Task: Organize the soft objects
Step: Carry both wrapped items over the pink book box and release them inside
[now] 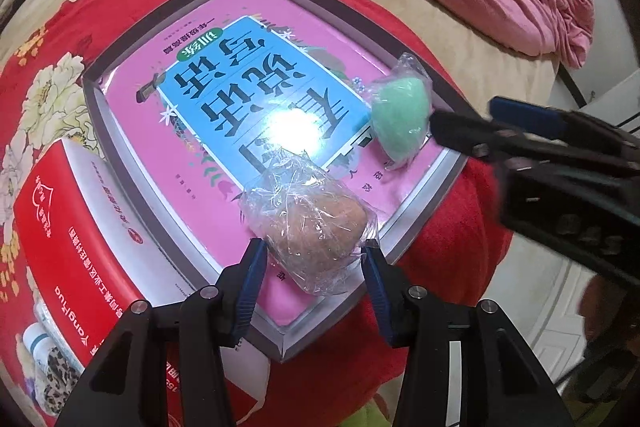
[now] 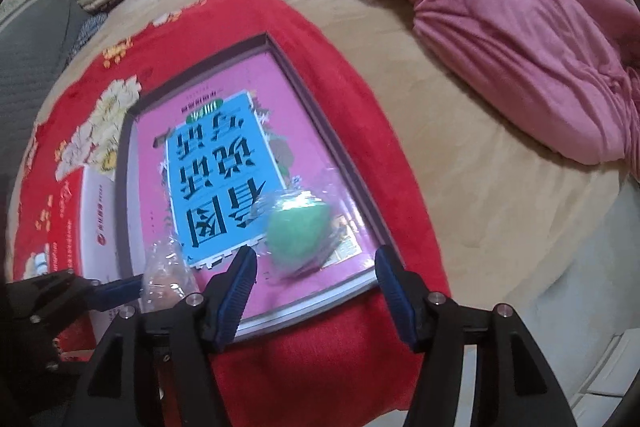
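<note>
Sponges number two, each egg-shaped and wrapped in crinkled clear film. We are seeing the brown sponge (image 1: 316, 231) lying in the near part of the shallow grey tray (image 1: 168, 7), long axis running left to right, and the left gripper (image 1: 314, 259) is holding it, its blue pads pressing the wrap. The green sponge (image 2: 300, 231) is lying at the near right corner on the one glossy pink book (image 2: 240, 87). The right gripper (image 2: 316, 267) is standing wide, gripping nothing, its jaws clear of that sponge.
</note>
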### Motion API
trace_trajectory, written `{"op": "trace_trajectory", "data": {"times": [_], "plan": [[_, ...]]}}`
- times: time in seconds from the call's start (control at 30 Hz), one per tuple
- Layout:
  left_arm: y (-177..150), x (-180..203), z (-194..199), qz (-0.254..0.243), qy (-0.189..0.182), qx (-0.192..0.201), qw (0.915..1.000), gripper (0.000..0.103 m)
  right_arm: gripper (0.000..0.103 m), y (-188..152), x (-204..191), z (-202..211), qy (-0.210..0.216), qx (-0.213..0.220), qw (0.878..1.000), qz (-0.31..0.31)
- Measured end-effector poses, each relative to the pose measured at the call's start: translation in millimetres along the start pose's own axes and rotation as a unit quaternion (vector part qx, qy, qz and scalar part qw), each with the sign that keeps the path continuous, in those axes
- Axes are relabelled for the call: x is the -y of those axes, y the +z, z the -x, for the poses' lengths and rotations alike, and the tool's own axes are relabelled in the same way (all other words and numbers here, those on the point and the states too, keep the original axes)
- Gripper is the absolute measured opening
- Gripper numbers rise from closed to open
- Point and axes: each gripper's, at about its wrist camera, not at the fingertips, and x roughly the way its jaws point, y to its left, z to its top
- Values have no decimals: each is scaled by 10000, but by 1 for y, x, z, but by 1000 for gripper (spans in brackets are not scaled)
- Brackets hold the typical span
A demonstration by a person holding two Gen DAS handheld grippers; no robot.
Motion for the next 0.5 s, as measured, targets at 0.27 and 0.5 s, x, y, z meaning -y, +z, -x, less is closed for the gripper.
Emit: {"op": "trace_trajectory", "data": {"times": [0.27,0.5], "plan": [[0,6,-5,-65,131,-59,9999,52,61,-8,11,24,8,150,9998,-148],[-3,16,-9,-257,351,-152,9989,56,61,-14,14,40,76,329,9990,-297]]}}
